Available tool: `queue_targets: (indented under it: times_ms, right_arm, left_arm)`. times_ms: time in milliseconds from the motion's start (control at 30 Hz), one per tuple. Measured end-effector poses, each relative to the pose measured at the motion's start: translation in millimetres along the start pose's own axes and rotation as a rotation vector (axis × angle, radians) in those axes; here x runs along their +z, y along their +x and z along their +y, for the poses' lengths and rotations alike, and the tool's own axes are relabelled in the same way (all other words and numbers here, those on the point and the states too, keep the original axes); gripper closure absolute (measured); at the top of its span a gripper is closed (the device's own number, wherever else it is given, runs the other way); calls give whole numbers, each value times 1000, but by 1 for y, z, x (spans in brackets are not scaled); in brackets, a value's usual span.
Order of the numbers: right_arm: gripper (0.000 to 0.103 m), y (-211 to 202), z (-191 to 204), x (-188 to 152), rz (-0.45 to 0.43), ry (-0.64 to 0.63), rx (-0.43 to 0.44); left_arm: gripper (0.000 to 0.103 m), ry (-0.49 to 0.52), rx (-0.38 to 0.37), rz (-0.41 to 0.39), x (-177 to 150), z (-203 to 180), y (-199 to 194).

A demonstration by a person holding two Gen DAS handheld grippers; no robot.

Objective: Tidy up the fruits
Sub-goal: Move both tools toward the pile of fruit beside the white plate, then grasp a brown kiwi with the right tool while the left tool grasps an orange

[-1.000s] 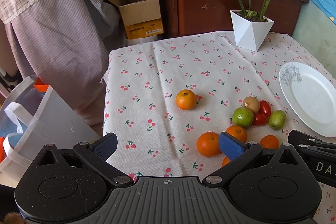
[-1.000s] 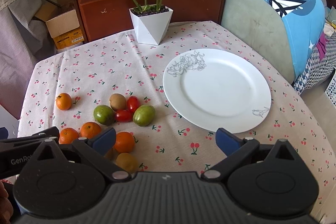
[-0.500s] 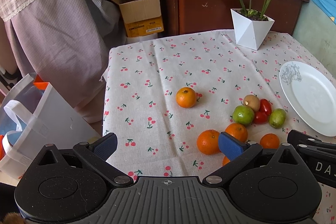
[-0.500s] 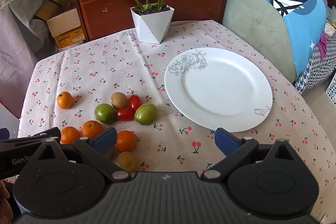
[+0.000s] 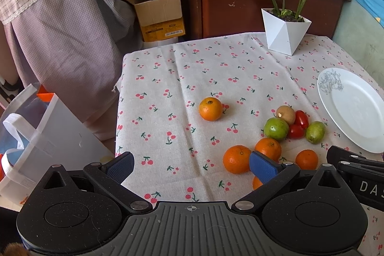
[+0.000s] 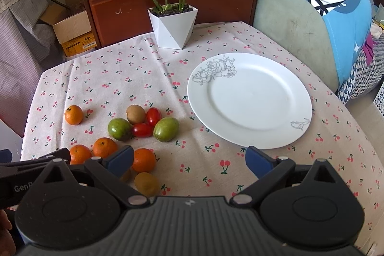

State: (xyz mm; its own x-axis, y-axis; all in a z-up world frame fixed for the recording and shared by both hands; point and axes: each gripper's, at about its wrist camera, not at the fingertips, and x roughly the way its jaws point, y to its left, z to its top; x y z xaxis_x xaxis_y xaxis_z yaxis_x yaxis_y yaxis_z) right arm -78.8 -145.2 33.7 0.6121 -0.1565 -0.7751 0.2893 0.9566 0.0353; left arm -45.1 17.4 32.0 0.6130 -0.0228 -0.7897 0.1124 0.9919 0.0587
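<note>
The plate (image 6: 249,100) lies bare on the cherry-print tablecloth (image 6: 134,78), and every fruit sits off it, on the cloth on the side away from the sofa (image 6: 300,23).

Nearest the plate is a tight cluster: a green fruit (image 6: 166,129), two red tomatoes (image 6: 153,116) touching each other, a brown kiwi (image 6: 135,114) and a second green fruit (image 6: 119,129). Farther from the plate than the cluster, one orange (image 6: 74,114) lies alone. Nearer the camera than the cluster are three more oranges (image 6: 143,160) and a yellowish fruit (image 6: 146,184).

The right gripper (image 6: 189,160) hangs above the cloth just short of the plate's near rim, its blue pads spread wide with nothing between them. The left gripper (image 5: 192,163) is likewise spread wide and empty, above bare cloth well away from the plate.

Only the right view takes in the whole plate, the yellowish fruit and the sofa. In the left view the plate (image 5: 352,109) is cut by the frame edge, but that view alone shows a white bag (image 5: 43,136) beside the table, far from the plate. Both views show the white plant pot (image 6: 173,26) beyond the plate and a cardboard box (image 5: 158,13) on the floor.
</note>
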Motion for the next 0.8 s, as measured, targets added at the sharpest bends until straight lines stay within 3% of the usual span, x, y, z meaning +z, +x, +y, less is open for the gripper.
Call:
queue_targets:
  times_ms: [433,633,800]
  right_arm:
    - [9,-5,-27,-13,-30,18,110]
    - [18,-5,-41,-29,-17,47,226]
    - [39,-2,-37,-39,-2,23,308]
  left_arm:
    - [1,2,-45,-21,-5,3,-6]
    - [1,7,-58,-6,-16,5,-6]
    - [2,43,-76,-3,-27,1,-7]
